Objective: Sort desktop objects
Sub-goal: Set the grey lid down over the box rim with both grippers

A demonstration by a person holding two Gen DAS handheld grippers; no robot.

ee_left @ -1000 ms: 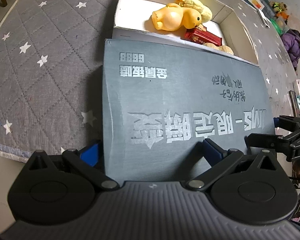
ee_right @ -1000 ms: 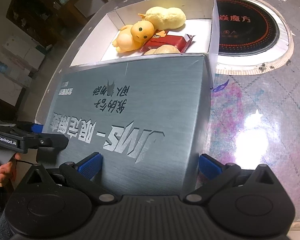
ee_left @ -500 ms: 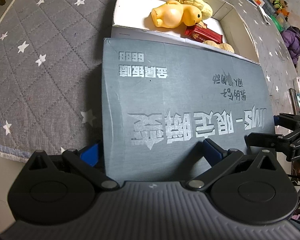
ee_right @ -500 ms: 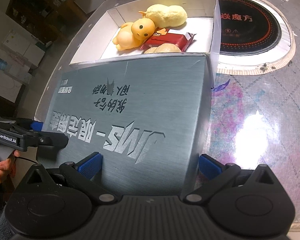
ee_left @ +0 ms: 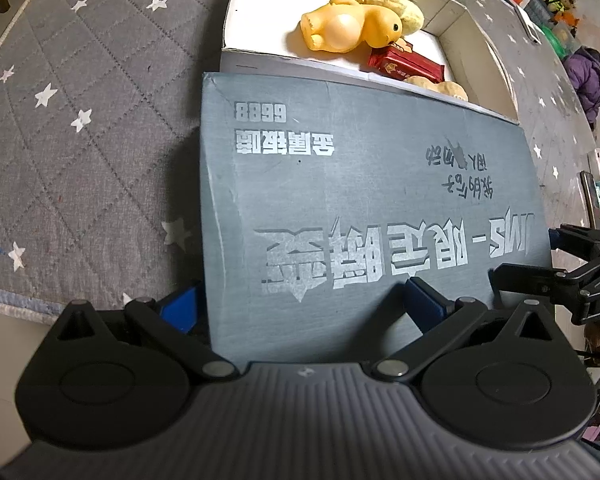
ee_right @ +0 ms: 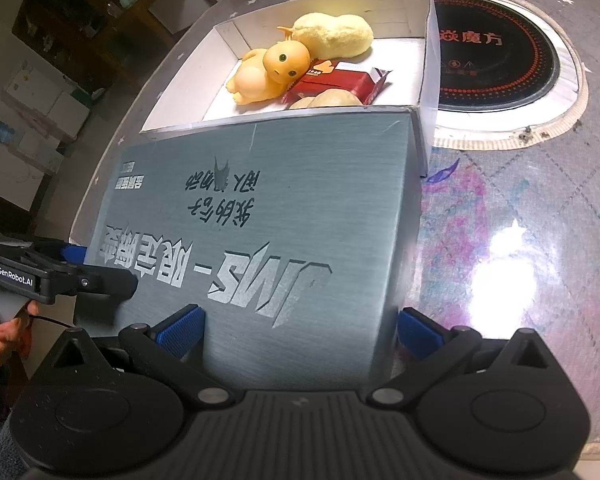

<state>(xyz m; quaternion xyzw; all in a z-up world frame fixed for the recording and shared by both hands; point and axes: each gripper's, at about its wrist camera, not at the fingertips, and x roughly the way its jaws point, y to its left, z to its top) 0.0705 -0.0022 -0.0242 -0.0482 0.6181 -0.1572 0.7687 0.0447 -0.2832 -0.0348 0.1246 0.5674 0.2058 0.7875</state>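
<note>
A large grey box lid (ee_left: 360, 200) (ee_right: 268, 208) with silver lettering fills both views. Its far edge meets the near wall of an open white-lined box (ee_left: 252, 12) (ee_right: 430, 60). In the box lie a yellow duck toy (ee_left: 352, 28) (ee_right: 268, 72), a pale plush peanut (ee_right: 332, 36), a red packet (ee_left: 404, 64) (ee_right: 340, 84) and a tan lump (ee_left: 440, 86). My left gripper (ee_left: 302, 304) straddles the lid's near left corner, fingers wide apart. My right gripper (ee_right: 298, 328) straddles the near right corner, equally wide. Neither visibly pinches the lid.
A grey quilted star-print cloth (ee_left: 80, 120) covers the round table. A black induction hob (ee_right: 496, 52) is set in the table right of the box. A person in a purple jacket (ee_left: 592, 76) stands beyond the far right. A hand (ee_right: 8, 340) holds the left gripper.
Almost nothing differs: the lid and both grippers keep their places, with only a slight shift of the view toward the box.
</note>
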